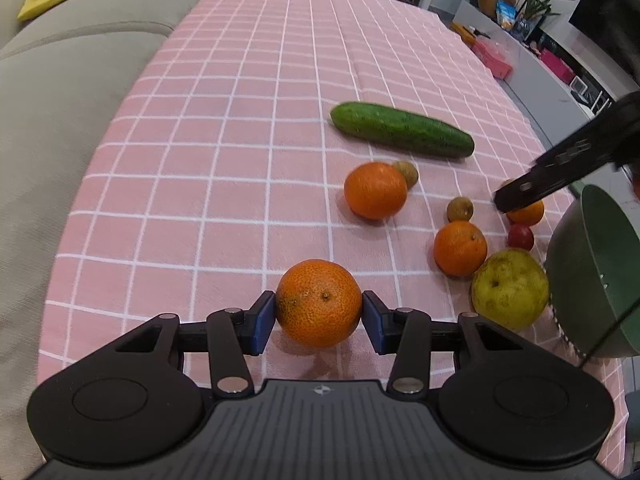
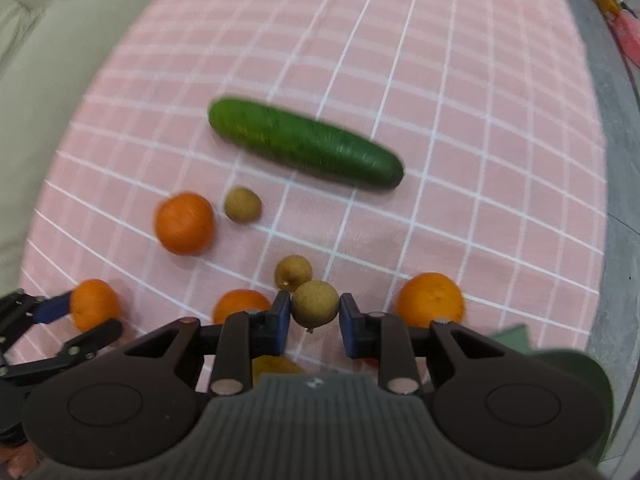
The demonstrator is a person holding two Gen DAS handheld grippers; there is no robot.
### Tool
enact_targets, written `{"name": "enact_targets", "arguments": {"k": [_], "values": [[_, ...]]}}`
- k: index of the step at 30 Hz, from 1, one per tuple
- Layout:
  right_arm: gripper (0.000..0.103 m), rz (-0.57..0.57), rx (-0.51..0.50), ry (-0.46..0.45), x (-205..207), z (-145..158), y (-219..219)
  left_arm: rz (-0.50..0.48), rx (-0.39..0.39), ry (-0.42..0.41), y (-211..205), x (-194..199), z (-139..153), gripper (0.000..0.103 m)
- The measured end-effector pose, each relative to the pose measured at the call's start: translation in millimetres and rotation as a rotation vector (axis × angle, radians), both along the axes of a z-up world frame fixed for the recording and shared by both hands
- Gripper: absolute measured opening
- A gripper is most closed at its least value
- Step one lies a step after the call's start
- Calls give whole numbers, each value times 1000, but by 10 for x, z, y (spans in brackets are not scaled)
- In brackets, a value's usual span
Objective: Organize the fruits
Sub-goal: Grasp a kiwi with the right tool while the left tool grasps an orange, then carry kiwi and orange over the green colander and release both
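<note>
An orange (image 1: 319, 303) is gripped in the left claw (image 1: 319, 312), a longan (image 2: 315, 303) in the right claw (image 2: 315, 312); remaining fruit is scattered toward twelve o'clock, unsorted.

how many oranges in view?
4 oranges: one held by left gripper, one near the cucumber, one beside the pear, one under the right gripper near the bowl. More may hide inside the bowl.

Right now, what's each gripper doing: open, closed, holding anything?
Left gripper: closed on an orange.
Right gripper: jaws around a small brown fruit; firm grip cannot be told.
</note>
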State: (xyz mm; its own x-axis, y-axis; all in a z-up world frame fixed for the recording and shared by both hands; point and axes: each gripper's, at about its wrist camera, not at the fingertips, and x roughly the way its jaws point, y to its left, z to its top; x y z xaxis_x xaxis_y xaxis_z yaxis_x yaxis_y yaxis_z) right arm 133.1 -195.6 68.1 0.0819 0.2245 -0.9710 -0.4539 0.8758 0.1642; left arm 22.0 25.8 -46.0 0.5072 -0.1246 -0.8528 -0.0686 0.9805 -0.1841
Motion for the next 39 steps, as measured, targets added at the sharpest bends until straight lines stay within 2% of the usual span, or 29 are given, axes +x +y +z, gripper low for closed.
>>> {"name": "enact_targets", "arguments": {"k": [7, 12, 15, 21, 24, 28, 32, 35, 36, 39], "values": [[22, -176, 170, -108, -562, 653, -658, -51, 6, -59, -98, -118, 131, 53], [22, -320, 234, -140, -944, 759, -1252, -97, 2, -89, -283, -227, 244, 53], [22, -370, 231, -150, -1064, 741, -1541, -127, 34, -96, -467, -309, 326, 53], [22, -414, 230, -151, -1216, 586, -2030, -164, 12, -109, -991, -392, 498, 53], [22, -419, 235, -143, -1233, 519, -2158, -208, 9, -114, -1322, -337, 575, 53], [22, -401, 242, -140, -1210, 468, -2182, -285, 53, -130, -1779, -214, 663, 53], [22, -373, 197, -156, -1187, 422, -2178, -406, 83, -65, -2231, -44, 590, 53], [22, -363, 149, -181, -1145, 380, -2197, -475, 104, -53, -2508, 52, 528, 53], [22, -363, 162, -170, -1122, 350, -2216, -490, 129, -44, -2596, 99, 490, 52], [22, -347, 154, -144, -1065, 242, -2207, -511, 140, 12, -2748, 195, 351, 52]]}}
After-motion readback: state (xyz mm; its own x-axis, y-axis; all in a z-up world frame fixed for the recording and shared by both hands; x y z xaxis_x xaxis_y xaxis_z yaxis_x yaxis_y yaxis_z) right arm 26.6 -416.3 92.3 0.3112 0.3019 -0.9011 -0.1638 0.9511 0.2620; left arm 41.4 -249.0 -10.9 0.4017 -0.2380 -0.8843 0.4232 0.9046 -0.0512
